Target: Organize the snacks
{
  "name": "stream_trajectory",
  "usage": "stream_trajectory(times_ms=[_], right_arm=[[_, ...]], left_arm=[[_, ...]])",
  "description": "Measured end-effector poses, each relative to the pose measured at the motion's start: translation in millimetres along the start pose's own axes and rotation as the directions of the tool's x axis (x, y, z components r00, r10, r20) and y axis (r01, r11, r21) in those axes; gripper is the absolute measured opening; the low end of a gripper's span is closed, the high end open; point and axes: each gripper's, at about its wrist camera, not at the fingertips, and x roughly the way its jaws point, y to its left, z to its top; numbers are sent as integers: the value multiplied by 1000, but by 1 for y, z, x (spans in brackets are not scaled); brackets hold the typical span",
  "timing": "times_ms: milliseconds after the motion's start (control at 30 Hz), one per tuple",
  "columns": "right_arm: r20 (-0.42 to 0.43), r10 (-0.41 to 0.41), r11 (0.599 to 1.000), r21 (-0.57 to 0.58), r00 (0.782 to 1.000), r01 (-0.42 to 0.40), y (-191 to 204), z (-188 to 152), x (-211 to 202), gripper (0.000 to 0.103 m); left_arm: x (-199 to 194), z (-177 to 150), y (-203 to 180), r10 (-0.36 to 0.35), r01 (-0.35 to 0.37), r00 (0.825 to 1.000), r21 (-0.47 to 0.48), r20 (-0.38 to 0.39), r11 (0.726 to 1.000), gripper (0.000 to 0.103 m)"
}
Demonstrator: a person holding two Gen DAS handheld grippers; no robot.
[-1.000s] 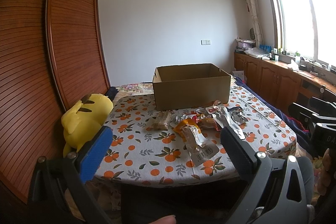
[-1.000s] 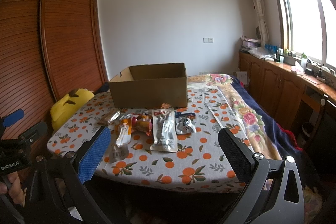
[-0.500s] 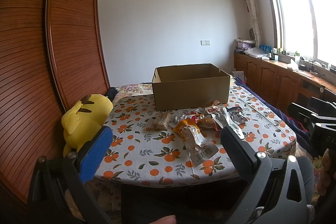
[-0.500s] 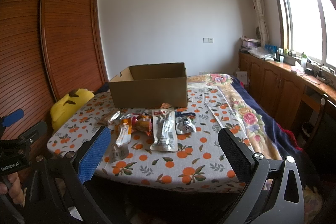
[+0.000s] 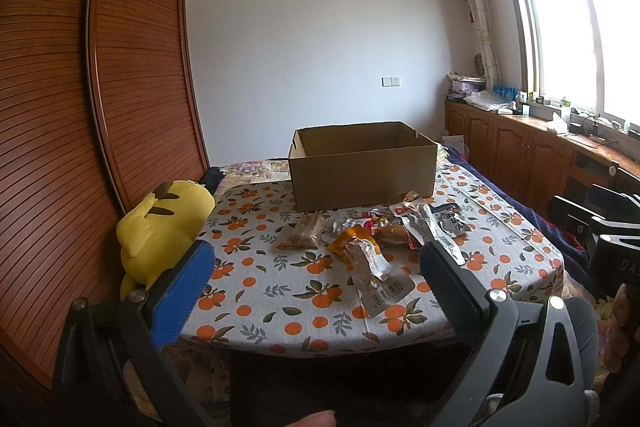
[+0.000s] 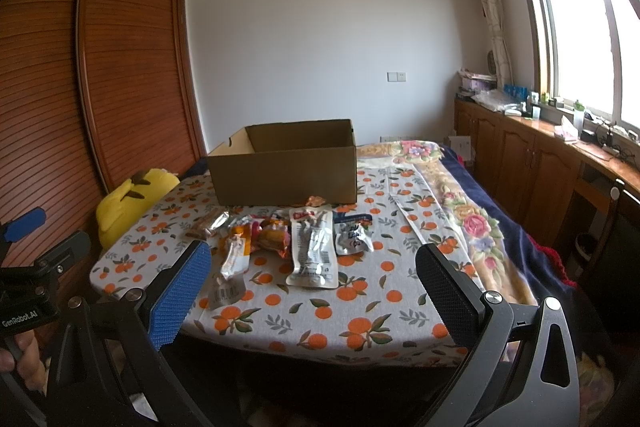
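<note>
At the far left, beside your table (image 5: 256, 291), a yellow plush (image 5: 160, 227) leans against the slatted wardrobe (image 5: 80, 107), touching the cloth's left edge. Your left gripper (image 5: 316, 279) hangs short of the near table edge with its jaws spread wide and nothing between them; its blue pad (image 5: 182, 295) sits on the left and its black pad (image 5: 452, 287) on the right. Moving right, the snacks lie in a loose cluster on the orange-print cloth, between you and the box (image 5: 362, 167): a brown bar (image 5: 306, 235) at the left, then an orange packet (image 5: 352, 239), and a clear pouch (image 5: 376, 275) with a barcode nearest you. Behind them the open cardboard box stands upright at the far side of the table, and the pictures do not show its floor. In the right wrist view, a long silver pouch (image 6: 312, 247) lies in the middle of the cluster, with a small grey pouch (image 6: 352, 237) just beside it on the right. Your right gripper (image 6: 312, 283) is likewise held wide open and holds nothing, near the table edge and apart from every packet. Farther right, a floral blanket (image 6: 472, 223) runs along the table's right side, with wooden cabinets (image 6: 532, 163) under the window (image 6: 580, 39).
</note>
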Motion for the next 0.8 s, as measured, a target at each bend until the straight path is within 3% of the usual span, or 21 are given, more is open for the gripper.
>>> stream_trajectory(times_ms=[467,800], right_arm=[[0,-1,1000,-1,1000,1,-1,0,0,103],[-16,2,1000,3,1000,-2,-3,-3,5,103]], left_arm=[[0,2,1,-1,1,1000,0,-2,1000,103],[11,0,0,-17,16,999,-3,-44,1000,103]])
